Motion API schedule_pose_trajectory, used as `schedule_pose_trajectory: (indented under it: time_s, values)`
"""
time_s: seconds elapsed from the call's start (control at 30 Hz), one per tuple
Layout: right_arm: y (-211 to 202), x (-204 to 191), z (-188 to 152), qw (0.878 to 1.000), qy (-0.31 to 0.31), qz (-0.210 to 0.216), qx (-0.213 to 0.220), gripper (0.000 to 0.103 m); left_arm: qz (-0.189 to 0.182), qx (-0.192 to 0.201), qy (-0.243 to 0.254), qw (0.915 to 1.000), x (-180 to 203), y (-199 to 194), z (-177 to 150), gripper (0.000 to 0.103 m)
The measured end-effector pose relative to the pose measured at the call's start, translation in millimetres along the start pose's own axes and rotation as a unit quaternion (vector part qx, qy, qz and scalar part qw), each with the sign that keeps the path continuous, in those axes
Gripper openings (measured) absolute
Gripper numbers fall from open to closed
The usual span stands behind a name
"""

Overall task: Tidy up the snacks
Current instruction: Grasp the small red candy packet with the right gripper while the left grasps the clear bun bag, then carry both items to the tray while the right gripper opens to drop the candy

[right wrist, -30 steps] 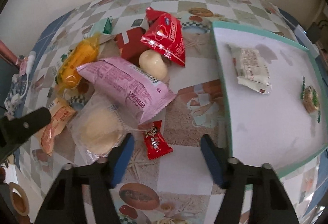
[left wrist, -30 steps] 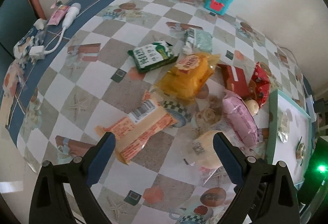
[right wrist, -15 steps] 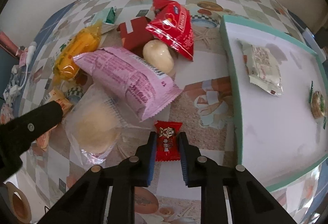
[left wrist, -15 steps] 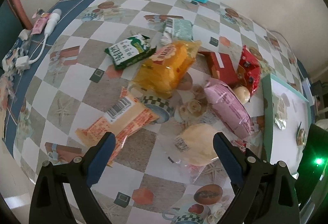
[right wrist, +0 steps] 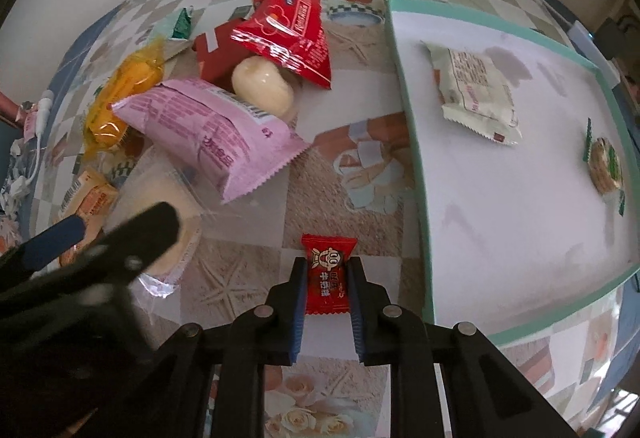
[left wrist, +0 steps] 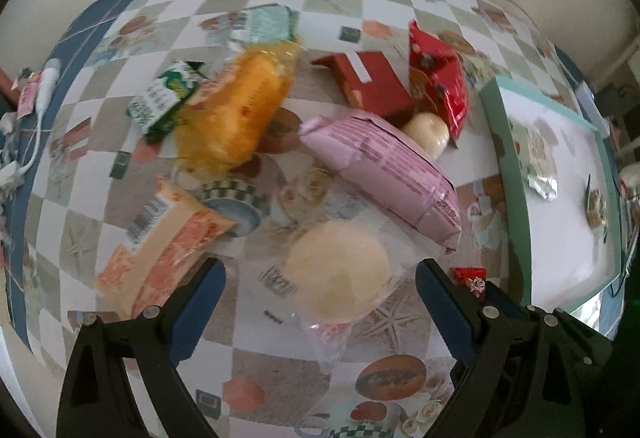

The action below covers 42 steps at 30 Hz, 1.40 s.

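**Red candy pinched, tray waiting on the right**

The right claw (right wrist: 327, 288) has its two blue pads pressed against the sides of a small red candy (right wrist: 328, 274), gripping it low on the wrapper so the printed face sticks out ahead. I'd say it is held this way for a short carry to the teal-rimmed tray (right wrist: 412, 141) just beside it, where a pale green packet (right wrist: 476, 93) and a small round snack (right wrist: 606, 165) already lie.

The left claw (left wrist: 320, 302) is spread wide and holds nothing; it hangs over a round bun in clear wrap (left wrist: 338, 272), probably lining up the next pick.

Beyond, the unsorted heap sits on the checkered desk (right wrist: 360, 85): a pink bag (right wrist: 208, 129), a red bag (right wrist: 288, 29) and an orange cake (left wrist: 236, 113).
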State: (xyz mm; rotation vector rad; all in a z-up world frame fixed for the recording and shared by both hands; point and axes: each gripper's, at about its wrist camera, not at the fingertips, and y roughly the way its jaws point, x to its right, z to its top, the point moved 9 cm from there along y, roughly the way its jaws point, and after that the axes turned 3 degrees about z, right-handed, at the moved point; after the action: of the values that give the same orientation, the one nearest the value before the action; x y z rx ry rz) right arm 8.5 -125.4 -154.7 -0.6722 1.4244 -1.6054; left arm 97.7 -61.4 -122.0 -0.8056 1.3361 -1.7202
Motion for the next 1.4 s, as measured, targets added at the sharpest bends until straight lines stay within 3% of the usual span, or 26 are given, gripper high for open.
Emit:
schedule_pose_trajectory:
  time_s: [0.13,0.23,0.47,0.77,1.07,1.4]
  values:
    - [-0.9,9.6,-3.7,1.000,-0.002,-0.001,-0.003,0.021,0.014,-0.008,0.011,0.9998,4.3,8.3,0.2,0.093]
    - [1.3,10.1,-2.0,1.000,0.000,-0.001,-0.005,0.021,0.010,-0.019,0.009,0.9997,7.0,14.8,-0.3,0.068]
    - [5.0,14.4,8.8,1.000,0.010,0.003,-0.009,0.021,0.005,-0.022,-0.001,0.9997,4.5,12.7,-1.5,0.058]
    - [-11.8,17.5,18.9,1.000,0.014,0.018,0.007,0.021,0.003,-0.019,-0.027,0.9994,-11.6,-1.9,-7.5,0.056]
    - [-39.1,31.4,29.3,0.999,0.036,0.030,0.026,0.021,0.006,0.021,-0.057,0.9981,-29.9,-33.4,-3.7,0.056]
    - [-66.0,52.8,37.1,0.996,0.073,0.020,0.056,0.021,0.001,0.060,-0.055,0.9967,-2.4,-57.8,-0.2,0.056]
